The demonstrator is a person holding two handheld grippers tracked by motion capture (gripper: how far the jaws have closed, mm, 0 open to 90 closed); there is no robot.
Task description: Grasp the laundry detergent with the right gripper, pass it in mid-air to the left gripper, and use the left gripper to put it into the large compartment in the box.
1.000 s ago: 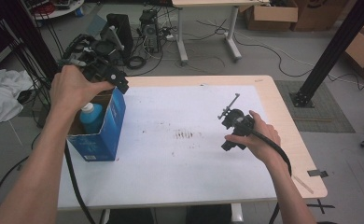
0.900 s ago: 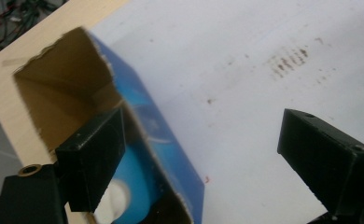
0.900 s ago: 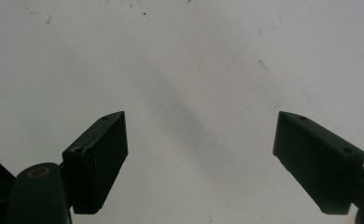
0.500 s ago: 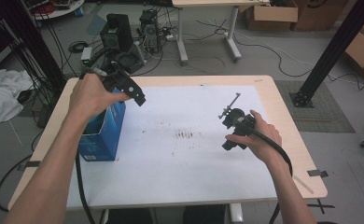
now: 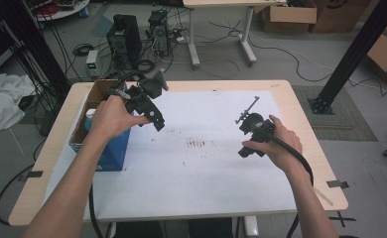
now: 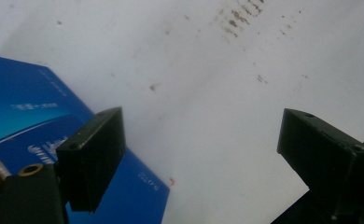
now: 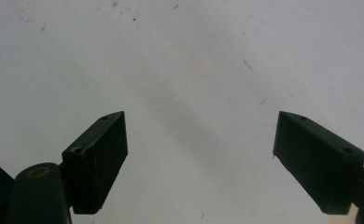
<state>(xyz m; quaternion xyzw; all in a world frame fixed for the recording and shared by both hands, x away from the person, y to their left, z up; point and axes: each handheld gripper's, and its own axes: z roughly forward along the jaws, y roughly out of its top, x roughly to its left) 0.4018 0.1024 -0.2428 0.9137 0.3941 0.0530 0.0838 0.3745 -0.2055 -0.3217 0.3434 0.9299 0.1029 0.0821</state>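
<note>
Blue carton [image 5: 107,148]: stood at left edge of white-covered table [image 5: 206,183], print unreadable. Left gripper [image 6: 201,140] and right gripper [image 7: 201,140] held apart, empty. Cabled floor and cardboard boxes [image 5: 286,15] noted behind.

1. A white sheet [image 5: 196,163] lies on the table [image 5: 305,144] and covers most of its top.
2. An open box [image 5: 102,148] stands on the left side of the table, at the sheet's left edge.
3. A bottle [image 5: 89,118] stands inside the box.
4. The left gripper [image 5: 152,111] hangs above the sheet just right of the box.
5. The right gripper [image 5: 251,130] is over the sheet's right part, well apart from the left one.
6. A smudge of dark marks [image 5: 197,144] lies on the sheet between the two grippers.
</note>
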